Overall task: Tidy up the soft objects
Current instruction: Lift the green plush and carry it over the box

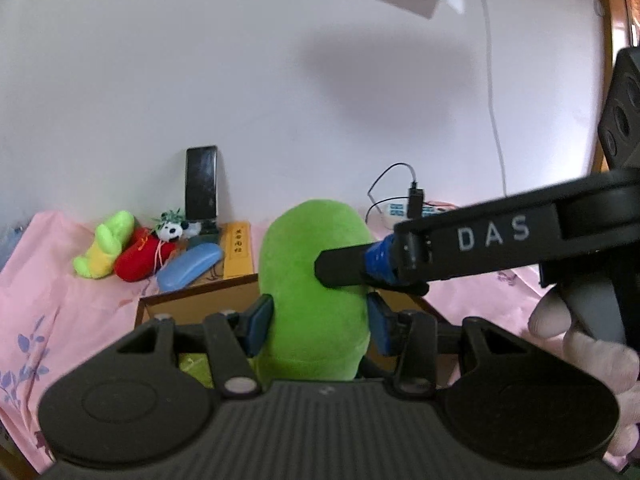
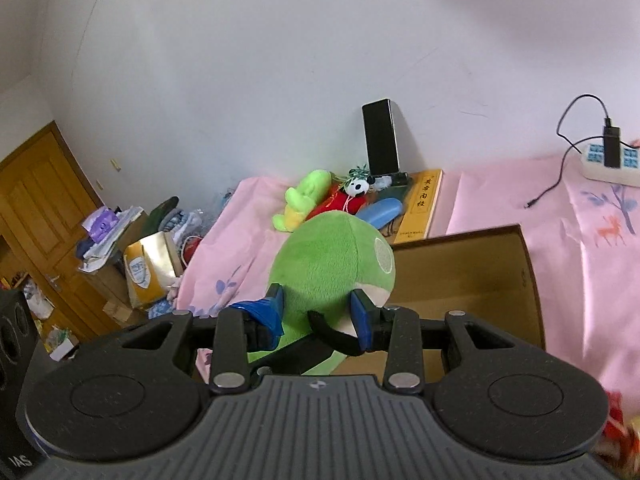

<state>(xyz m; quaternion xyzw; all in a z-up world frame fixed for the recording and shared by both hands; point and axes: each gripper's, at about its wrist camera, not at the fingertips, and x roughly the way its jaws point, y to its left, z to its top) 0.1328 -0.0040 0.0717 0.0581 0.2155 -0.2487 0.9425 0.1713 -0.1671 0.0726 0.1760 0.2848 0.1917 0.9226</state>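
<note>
Bulging green plush toy (image 1: 316,280), cream-patched.

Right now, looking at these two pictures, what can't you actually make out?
- Lower part of the big green plush: left wrist view, hidden behind the left gripper body.
- Inside of the cardboard box: both views, blocked by plush and grippers.
- Writing on the yellow book: right wrist view, too small to read.
- Red thing: right wrist view, cut off at the edge, blurred.
- Right gripper fingers' contact: partly hidden by plush.

Green plush toy (image 2: 332,256), red plush (image 1: 138,258), pink, seemingly floral-printed bedsheet (image 2: 580,240).
</note>
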